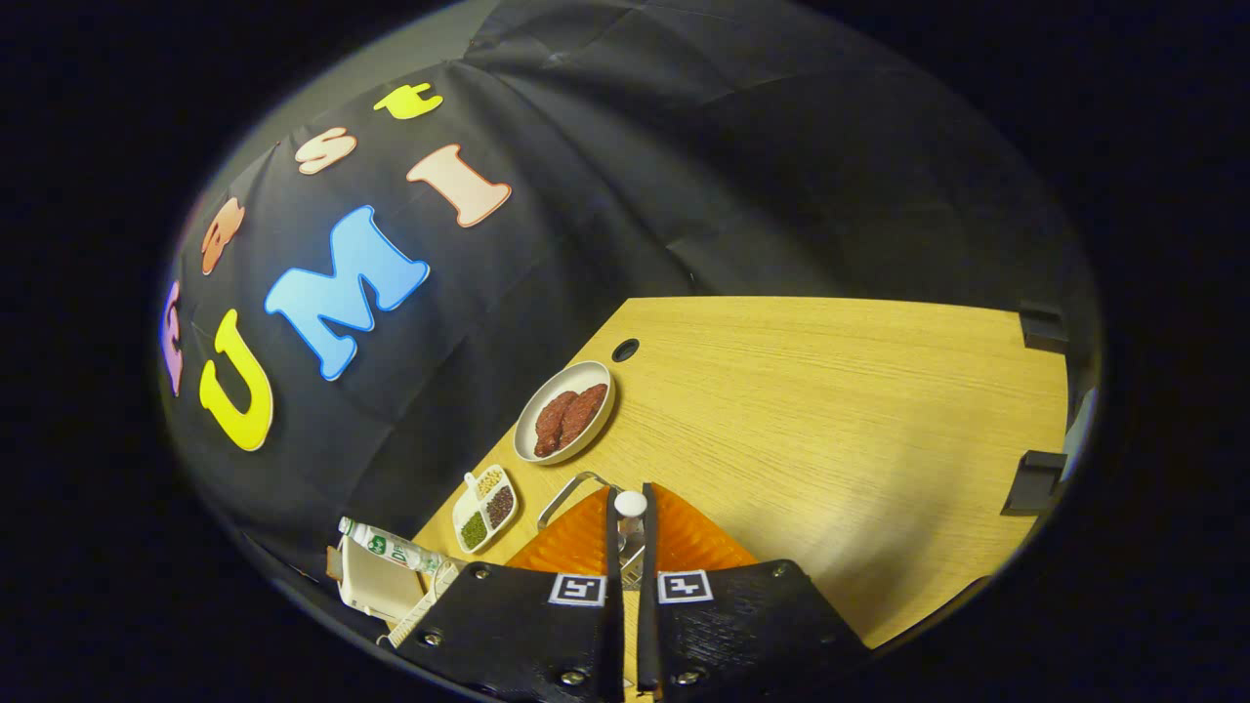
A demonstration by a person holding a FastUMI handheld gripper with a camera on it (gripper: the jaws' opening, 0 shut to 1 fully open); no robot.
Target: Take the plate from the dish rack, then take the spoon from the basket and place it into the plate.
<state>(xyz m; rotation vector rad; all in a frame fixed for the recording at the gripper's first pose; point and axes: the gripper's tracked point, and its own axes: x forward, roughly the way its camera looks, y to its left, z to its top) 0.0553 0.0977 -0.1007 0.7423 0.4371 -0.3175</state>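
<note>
Fingers (617,532) pinch one white spoon (630,505) above one orange plate (688,542). One wooden table (830,410) bears one meat dish (564,411) and one divided dish (485,508).

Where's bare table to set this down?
The gripper is shut on a white-tipped handle over the orange plate. Bare wood lies beyond the fingers. Crowded by the wall: meat dish, divided tray, tube.
</note>
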